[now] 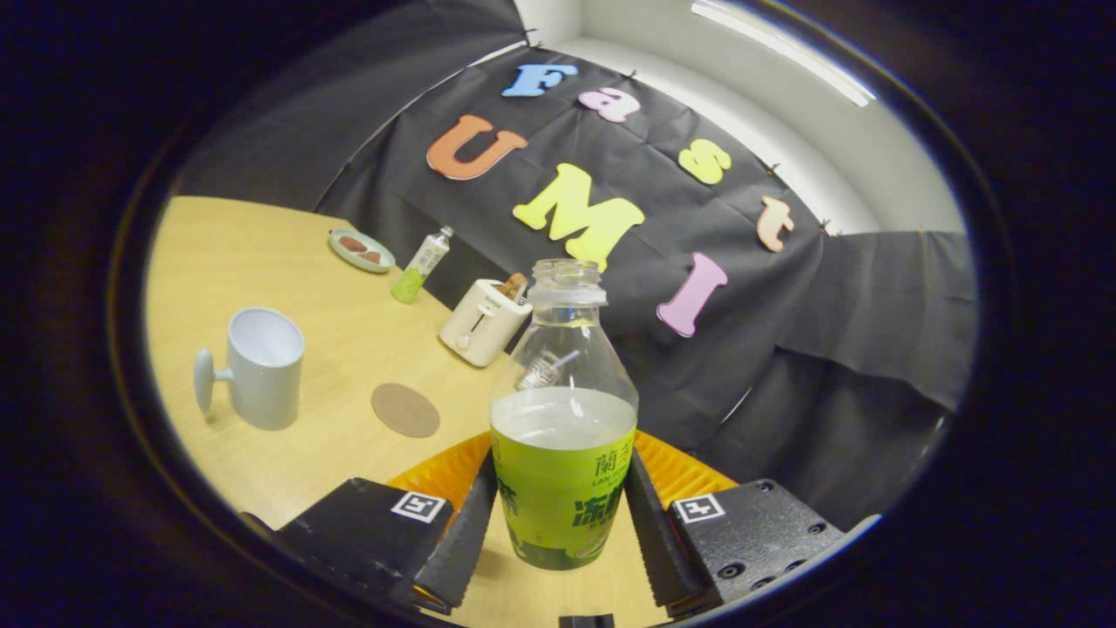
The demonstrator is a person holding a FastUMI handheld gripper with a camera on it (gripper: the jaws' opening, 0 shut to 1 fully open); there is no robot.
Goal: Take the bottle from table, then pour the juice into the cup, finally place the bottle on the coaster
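Tool (pixel 558 523) is closing both fingers against the labelled lower body of the uncapped bottle (pixel 562 419), apparently lifted off the worktop (pixel 261 262); half full, likely light, thin plastic that dents and slips, so gripping at the label seems sound.

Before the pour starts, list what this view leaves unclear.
- Bottle base: the gripper fingers flank it, hiding whether it rests on the table.
- Cup inside: the angle shows just the upper wall.
- Plate contents: too small.
- Toaster slot item: too small.
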